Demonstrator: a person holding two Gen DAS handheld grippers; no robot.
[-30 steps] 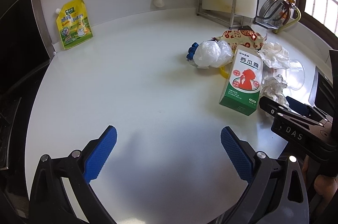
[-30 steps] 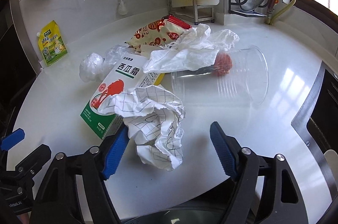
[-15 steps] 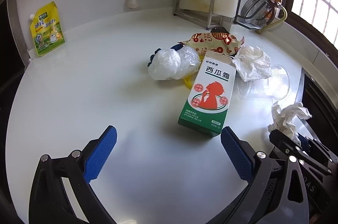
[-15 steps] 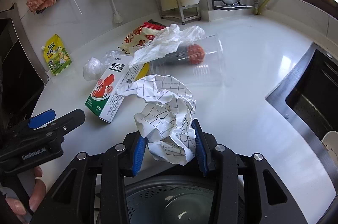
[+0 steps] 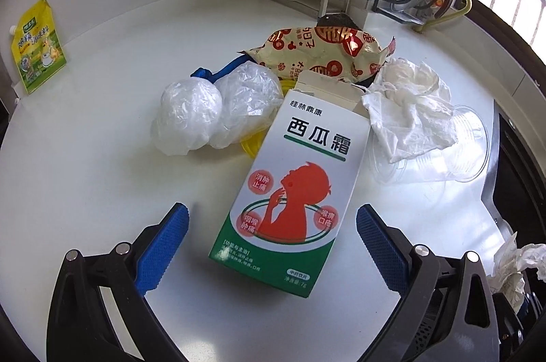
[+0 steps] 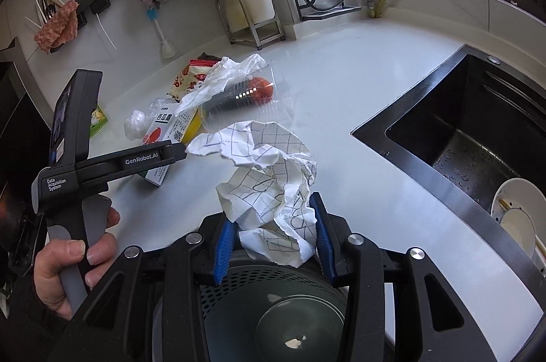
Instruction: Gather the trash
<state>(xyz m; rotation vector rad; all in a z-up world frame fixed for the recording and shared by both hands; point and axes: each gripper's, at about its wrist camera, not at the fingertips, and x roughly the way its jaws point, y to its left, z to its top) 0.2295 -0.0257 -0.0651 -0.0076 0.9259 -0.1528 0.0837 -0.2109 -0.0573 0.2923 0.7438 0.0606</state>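
The right gripper [image 6: 271, 237] is clenched on a crumpled sheet of grid-lined paper [image 6: 269, 177], low in the middle of its view, above the dark round trash bin [image 6: 273, 321] at the bottom edge. Its jaws have just been closing on the paper. The left gripper [image 5: 273, 246] is released, its blue pads either side of the lower end of a green-and-white medicine box [image 5: 293, 191] lying flat on the white worktop [image 5: 102, 174]. Behind the box, mid-frame, lie a clear plastic bag [image 5: 211, 112], a snack wrapper [image 5: 324, 51], a white tissue [image 5: 409, 112] and a tipped clear plastic cup [image 5: 454, 153].
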